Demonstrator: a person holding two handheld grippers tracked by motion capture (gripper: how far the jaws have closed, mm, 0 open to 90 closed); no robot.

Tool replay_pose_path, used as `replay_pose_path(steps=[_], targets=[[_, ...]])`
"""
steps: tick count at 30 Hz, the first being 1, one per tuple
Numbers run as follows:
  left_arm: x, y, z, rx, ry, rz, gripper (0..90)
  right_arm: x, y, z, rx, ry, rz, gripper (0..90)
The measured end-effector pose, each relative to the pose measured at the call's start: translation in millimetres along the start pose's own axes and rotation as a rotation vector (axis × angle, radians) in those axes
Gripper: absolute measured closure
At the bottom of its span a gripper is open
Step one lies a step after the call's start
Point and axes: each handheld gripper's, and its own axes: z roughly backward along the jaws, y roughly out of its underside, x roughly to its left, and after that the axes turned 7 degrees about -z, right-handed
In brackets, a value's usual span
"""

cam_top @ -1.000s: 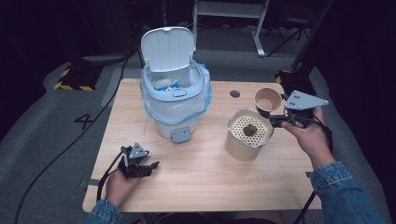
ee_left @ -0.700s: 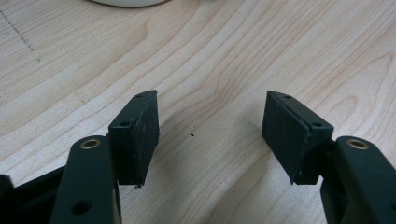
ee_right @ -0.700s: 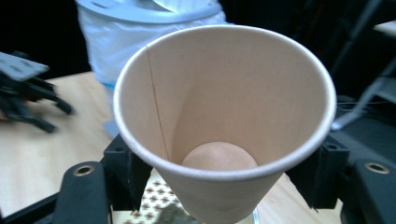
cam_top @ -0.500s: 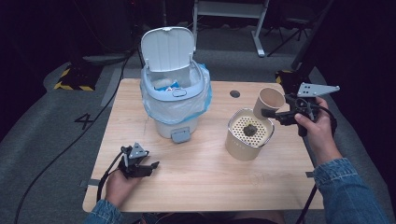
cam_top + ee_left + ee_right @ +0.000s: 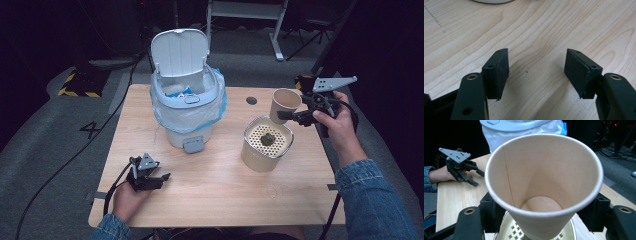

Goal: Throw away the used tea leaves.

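Just 1 paper cup (image 5: 285, 104), 2 tongs

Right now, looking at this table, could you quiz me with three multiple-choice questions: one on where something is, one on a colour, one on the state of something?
1. Where is the paper cup?
A. in the right tool
B. lying on the floor
C. inside the bin

2. What colour is the bag lining the bin?
A. red
B. black
C. white with blue

3. How is the bin's lid?
A. shut
B. standing open
C. lying on the table

Answers: 1 A, the right tool's jaws clamp the cup above the perforated container. 2 C, white plastic with blue shows at the rim. 3 B, the lid stands upright behind the opening.
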Motion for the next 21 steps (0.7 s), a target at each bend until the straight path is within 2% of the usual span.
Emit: replay_pose_path(steps=[6, 9, 21], targets=[[0.2, -0.1, 0.0, 0.001, 0.000, -0.002, 36.8, 1.9, -25.2, -9.2, 0.021, 0.013, 0.029, 31.2], [0.1, -0.1, -0.1, -0.001, 0.000, 0.000, 36.8, 5.8, -39.8, -13.5, 0.010, 0.014, 0.049, 31.1], [0.4, 0.2, 0.3, 0.000, 0.000, -0.006, 36.8, 13.5, -82.3, -43.7, -0.019, 0.038, 0.058, 30.7]])
